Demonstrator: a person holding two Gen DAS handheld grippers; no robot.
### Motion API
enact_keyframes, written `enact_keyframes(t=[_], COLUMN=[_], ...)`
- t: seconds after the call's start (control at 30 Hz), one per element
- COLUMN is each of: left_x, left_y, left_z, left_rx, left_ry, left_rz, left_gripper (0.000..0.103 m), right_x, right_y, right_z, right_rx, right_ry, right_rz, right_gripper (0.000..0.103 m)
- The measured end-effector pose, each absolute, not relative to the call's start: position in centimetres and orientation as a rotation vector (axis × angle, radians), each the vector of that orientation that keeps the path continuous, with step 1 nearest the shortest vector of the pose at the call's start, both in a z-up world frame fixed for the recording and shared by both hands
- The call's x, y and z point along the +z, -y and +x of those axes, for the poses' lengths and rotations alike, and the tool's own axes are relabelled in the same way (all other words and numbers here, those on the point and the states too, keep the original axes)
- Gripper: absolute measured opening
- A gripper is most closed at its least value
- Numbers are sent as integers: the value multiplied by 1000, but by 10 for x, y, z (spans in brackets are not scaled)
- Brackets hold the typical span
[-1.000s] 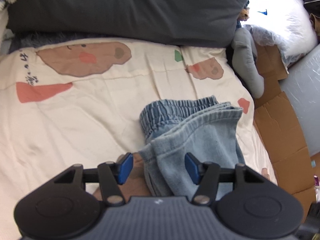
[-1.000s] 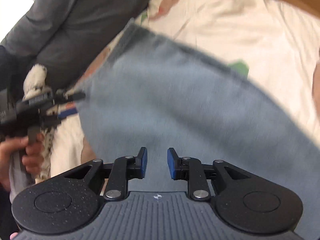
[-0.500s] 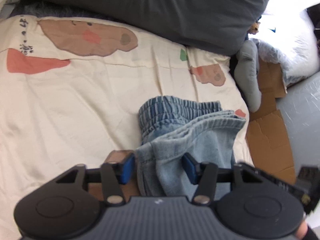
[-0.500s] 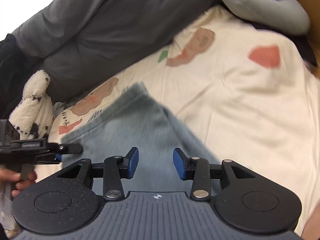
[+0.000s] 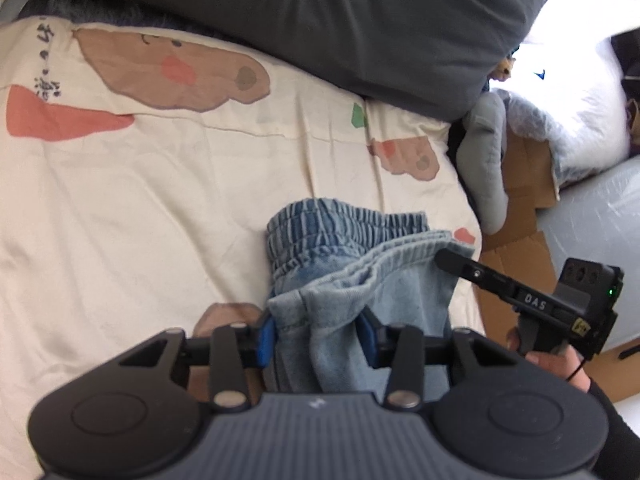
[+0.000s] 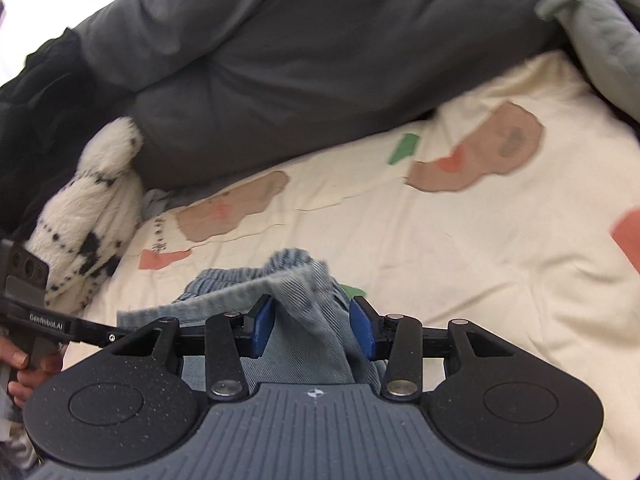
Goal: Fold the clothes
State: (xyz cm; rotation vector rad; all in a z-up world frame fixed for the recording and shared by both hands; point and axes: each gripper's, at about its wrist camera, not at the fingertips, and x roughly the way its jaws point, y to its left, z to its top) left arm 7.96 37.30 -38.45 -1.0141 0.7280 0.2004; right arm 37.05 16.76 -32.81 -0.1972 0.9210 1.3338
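Your denim trousers (image 5: pixel 352 280) already lie folded over at lower centre on the bedsheet (image 5: pixel 160 200), left gripper (image 5: pixel 316 334) closing around one bunched end, right gripper (image 6: pixel 312 326) opening around another; tidying remains.

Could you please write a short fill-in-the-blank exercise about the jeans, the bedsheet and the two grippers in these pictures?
1. The folded denim jeans lie on a cream bedsheet printed with brown ____.
2. The pads of the left gripper are coloured ____.
3. Between the pads of the right gripper is a bunch of ____ fabric.
4. Behind the bedsheet lies a dark ____ pillow.

Missing words: bears; blue; denim; grey
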Motion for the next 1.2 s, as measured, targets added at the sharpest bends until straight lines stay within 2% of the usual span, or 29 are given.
enact_keyframes(t=[0.03, 0.1, 0.13, 0.27, 0.37, 0.6, 0.8, 0.9, 0.97, 1.03, 1.07, 1.1, 1.13, 1.2], left_x=[-385, -387, -385, -369, -351, -330, -351, -362, -365, -367, -368, -369, -369, -366], left_y=[-373, -373, -372, -365, -360, -357, -365, -371, -372, -372, -372, -373, -373, -373], left_z=[79, 78, 78, 80, 83, 105, 117, 116, 114, 112, 111, 111, 111, 111], left_rx=[203, 208, 210, 213, 189, 185, 212, 197, 174, 162, 163, 180, 194, 196], left_ry=[-725, -719, -719, -717, -696, -664, -711, -705, -678, -655, -650, -656, -661, -659], left_rz=[-1021, -1032, -1022, -916, -853, -785, -795, -880, -922, -954, -962, -951, -941, -924], left_gripper=[44, 43, 40, 26, 19, 17, 18, 27, 43, 45, 37, 24, 18, 18], right_x=[-327, -323, -320, -305, -292, -272, -280, -291, -296, -299, -300, -301, -300, -298], right_y=[-171, -175, -176, -168, -160, -156, -170, -176, -177, -176, -176, -176, -175, -175], right_z=[370, 368, 366, 361, 359, 371, 379, 384, 388, 391, 391, 391, 391, 390], right_rx=[1350, 1364, 1369, 1382, 1368, 1308, 1280, 1249, 1239, 1242, 1243, 1245, 1244, 1249], right_ry=[-916, -899, -883, -850, -825, -812, -848, -899, -922, -936, -939, -936, -931, -924], right_rz=[-211, -244, -261, -266, -274, -259, -273, -270, -257, -239, -235, -238, -241, -243], right_gripper=[40, 31, 24, 16, 15, 15, 15, 16, 17, 18, 18, 17, 16, 15])
